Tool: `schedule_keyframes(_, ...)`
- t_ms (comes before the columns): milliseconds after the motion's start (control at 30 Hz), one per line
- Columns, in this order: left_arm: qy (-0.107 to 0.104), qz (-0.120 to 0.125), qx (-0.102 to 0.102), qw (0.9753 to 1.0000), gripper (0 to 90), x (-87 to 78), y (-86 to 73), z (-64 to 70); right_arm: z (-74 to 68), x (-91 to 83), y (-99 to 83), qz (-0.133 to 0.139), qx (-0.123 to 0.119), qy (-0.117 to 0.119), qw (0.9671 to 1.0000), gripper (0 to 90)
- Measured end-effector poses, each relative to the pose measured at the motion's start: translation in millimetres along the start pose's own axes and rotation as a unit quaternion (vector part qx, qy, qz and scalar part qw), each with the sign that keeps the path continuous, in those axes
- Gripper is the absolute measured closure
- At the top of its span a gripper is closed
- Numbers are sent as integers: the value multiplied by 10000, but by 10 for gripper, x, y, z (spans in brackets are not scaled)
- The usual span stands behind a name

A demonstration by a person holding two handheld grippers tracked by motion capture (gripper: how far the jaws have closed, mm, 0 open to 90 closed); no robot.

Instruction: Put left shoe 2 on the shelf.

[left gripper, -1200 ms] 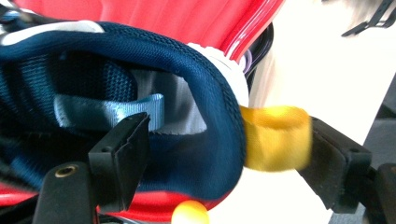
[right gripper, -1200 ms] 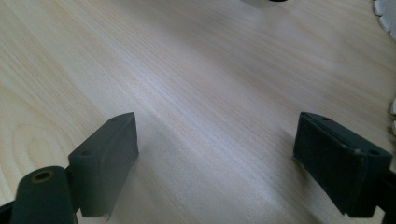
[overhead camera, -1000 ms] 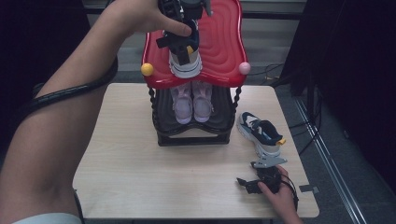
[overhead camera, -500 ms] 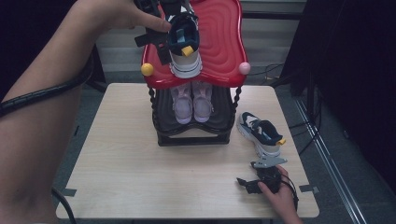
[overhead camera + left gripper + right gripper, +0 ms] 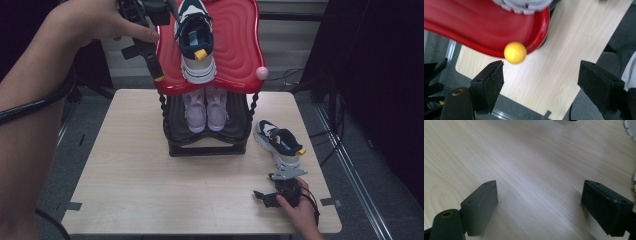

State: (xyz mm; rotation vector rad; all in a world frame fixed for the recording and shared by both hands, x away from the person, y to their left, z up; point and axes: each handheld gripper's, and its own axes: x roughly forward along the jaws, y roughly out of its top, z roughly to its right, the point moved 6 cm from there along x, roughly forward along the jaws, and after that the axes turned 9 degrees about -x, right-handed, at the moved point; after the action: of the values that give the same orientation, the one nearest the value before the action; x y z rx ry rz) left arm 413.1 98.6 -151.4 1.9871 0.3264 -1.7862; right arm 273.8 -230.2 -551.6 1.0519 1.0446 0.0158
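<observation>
The red top shelf [image 5: 235, 50] of the rack on the table [image 5: 125, 170] now carries the navy-and-white sneaker [image 5: 195, 45], which stands on it alone, toe toward the front rim, with nothing of mine on it. A second ago my left gripper [image 5: 150, 30] was over that shoe and holding it from above; half a second ago it was sliding off toward the shelf's left edge; now it hangs off that left corner, clear of the shoe, and its jaws stand wide apart with nothing between them. In the left gripper view my fingers [image 5: 489, 85] frame bare tabletop, with the yellow ball [image 5: 515, 52] at the shelf's corner just above them and the shoe's white sole [image 5: 524, 5] over the rim. I judge the first shoe placed and let go. Its mate, the second sneaker [image 5: 279, 142], has not moved in this second: it lies on the table right of the rack, near the right edge. The pink pair [image 5: 206, 107] sits as before on the lower shelf. My right gripper [image 5: 280, 192] rests low on the table just below that second sneaker, where it was, jaws spread and empty over the wood. I take the mate to be the next thing to lift.
</observation>
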Motion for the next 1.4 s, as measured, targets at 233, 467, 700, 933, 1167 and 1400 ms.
schedule_keyframes(233,42,-104,-62,9999,204,72,-175,-21,0,0,0,-1,-1,0,10000,134)
schedule_keyframes(467,11,-271,-85,9996,204,158,-352,-27,0,0,0,-1,-1,1,10000,134)
schedule_keyframes(700,22,-295,-234,9993,204,276,-513,-40,0,0,0,-2,-2,1,10000,134)
schedule_keyframes(933,-3,-313,-290,9991,205,408,-648,-20,1,0,0,-1,-9,0,10000,134)
schedule_keyframes(1167,-40,-433,-343,9985,208,592,-784,-32,1,0,0,-1,-10,0,10000,134)
schedule_keyframes(1400,-111,-490,-431,9978,209,804,-879,-31,5,2,3,21,-17,-21,10000,134)
